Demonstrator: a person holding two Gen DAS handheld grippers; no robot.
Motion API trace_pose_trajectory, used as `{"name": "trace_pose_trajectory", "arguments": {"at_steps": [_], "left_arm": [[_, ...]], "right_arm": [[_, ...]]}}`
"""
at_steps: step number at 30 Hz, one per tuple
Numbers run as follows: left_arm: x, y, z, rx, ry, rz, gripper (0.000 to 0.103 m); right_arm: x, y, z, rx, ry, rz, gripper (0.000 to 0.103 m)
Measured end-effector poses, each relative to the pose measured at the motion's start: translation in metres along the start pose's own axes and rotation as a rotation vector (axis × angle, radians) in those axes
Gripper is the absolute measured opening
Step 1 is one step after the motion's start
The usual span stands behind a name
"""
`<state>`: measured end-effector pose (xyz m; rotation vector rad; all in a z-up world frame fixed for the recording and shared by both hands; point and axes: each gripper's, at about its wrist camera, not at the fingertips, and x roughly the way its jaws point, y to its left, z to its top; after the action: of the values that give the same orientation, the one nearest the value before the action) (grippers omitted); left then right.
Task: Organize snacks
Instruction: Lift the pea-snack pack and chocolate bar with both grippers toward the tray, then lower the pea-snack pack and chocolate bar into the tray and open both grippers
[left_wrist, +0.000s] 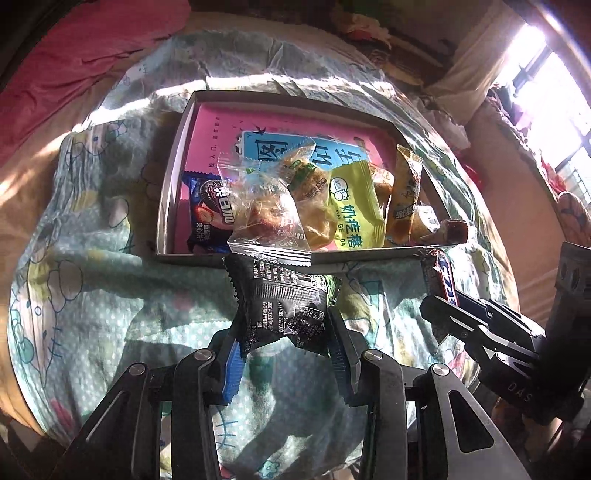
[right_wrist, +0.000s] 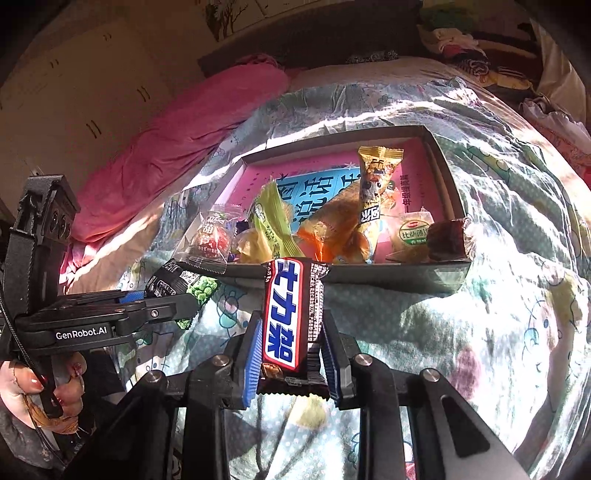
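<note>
My left gripper (left_wrist: 282, 332) is shut on a black snack packet (left_wrist: 280, 299) printed with white text, held just before the near wall of a shallow cardboard box (left_wrist: 173, 177). The box has a pink and blue bottom and holds several wrapped snacks, among them a clear-wrapped sweet (left_wrist: 266, 214) and a yellow-green packet (left_wrist: 356, 210). My right gripper (right_wrist: 291, 350) is shut on a brown chocolate bar (right_wrist: 286, 317) with a blue and white label, upright before the box (right_wrist: 448, 184). From the right wrist view the left gripper (right_wrist: 184, 306) appears at the left with the black packet (right_wrist: 184, 284).
The box lies on a pale green cartoon-print quilt (left_wrist: 92, 280) on a bed. A pink pillow (right_wrist: 177, 147) lies beyond at the left. A brown wrapped piece (right_wrist: 448, 240) sits on the box's near right corner. A person's hand (right_wrist: 33, 391) holds the left gripper's handle. A bright window (left_wrist: 546, 92) is at the right.
</note>
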<state>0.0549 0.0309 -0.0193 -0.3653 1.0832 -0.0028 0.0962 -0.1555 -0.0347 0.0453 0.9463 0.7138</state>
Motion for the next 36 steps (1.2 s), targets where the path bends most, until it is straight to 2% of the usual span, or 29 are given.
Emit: {"name": "trace_pose_trajectory", "arguments": {"at_steps": [9, 18, 36], "left_arm": [[-0.013, 0.004, 0.012, -0.026, -0.042, -0.008, 0.041], [-0.011, 0.009, 0.023, -0.047, -0.053, -0.007, 0.041], [0.013, 0.011, 0.044, -0.055, -0.039, 0.005, 0.041]], "right_arm": [[-0.012, -0.001, 0.010, 0.013, -0.050, -0.007, 0.030], [-0.018, -0.008, 0.019, 0.028, -0.089, -0.022, 0.030], [-0.008, -0.015, 0.031, 0.045, -0.086, -0.043, 0.030]]}}
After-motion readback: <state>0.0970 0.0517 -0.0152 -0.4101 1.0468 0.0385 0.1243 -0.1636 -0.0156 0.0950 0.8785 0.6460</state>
